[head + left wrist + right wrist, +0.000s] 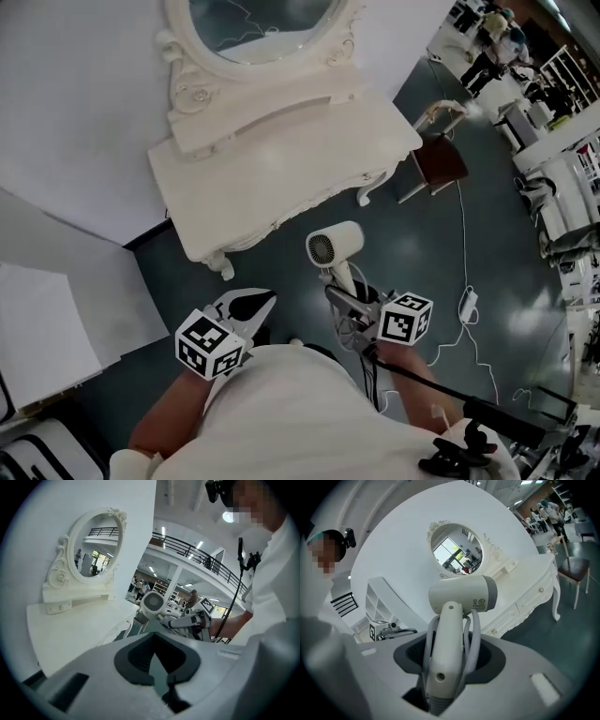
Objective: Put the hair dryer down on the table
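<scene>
A white hair dryer [335, 246] hangs in the air just in front of the white dressing table [281, 169], above the dark floor. My right gripper [345, 298] is shut on its handle. In the right gripper view the handle [446, 658] stands upright between the jaws with the cord looped beside it, and the barrel [461, 592] lies across the top. My left gripper [267, 300] floats to the left of the dryer, shut and holding nothing. The left gripper view shows the dryer's rear grille [153, 603], the right gripper [187, 620] and the tabletop [70, 625].
An oval mirror [262, 23] stands at the back of the table. A chair with a brown seat [439, 159] is off the table's right end. A white adapter and cable [469, 305] lie on the floor at right. White panels [47, 319] lean at left.
</scene>
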A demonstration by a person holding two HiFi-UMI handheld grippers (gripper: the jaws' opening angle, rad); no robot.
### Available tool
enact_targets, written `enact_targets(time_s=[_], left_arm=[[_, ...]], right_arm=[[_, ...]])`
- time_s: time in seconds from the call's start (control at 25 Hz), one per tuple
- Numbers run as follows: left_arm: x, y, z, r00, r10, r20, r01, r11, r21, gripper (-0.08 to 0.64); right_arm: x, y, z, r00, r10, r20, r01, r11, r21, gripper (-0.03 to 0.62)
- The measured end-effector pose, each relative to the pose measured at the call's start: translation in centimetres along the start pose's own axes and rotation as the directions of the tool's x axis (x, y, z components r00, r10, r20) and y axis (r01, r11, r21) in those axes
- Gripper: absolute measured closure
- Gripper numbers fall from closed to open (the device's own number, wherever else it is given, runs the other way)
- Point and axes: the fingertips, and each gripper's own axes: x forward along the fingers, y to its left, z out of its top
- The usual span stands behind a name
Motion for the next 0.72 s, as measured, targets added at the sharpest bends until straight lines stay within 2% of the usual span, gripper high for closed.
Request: enact_targets(time_s=[0.12, 0.32, 0.52, 0.72], left_arm=[[-0.4, 3.1, 2.4, 0.999, -0.053, -0.012, 0.053, 0.998, 0.021, 0.558], [-0.3, 8.2, 4.1, 0.993, -0.108, -0.045, 0.11, 0.993, 0.033, 0.558], [1.1, 10.5, 6.1, 0.987, -0.157, -0.023, 0.158, 0.987, 0.026, 0.558], [3.0, 13.0, 7.6, 0.986, -0.163, -0.028, 0.164, 0.986, 0.029, 0.558]], right_arm=[[2.8, 0.2, 2.9, 0.999, -0.04, 0.035, 0.04, 0.999, -0.004, 0.394], [5.9, -0.3, 6.6, 0.991, -0.091, 0.098, 0.089, 0.996, 0.025, 0.396], [7.0, -3.1, 9.9, 0.978, -0.16, 0.133, 0.153, 0.986, 0.067, 0.397], [8.4, -7.2, 14.3, 0.967, -0.207, 0.145, 0.205, 0.978, 0.033, 0.397]])
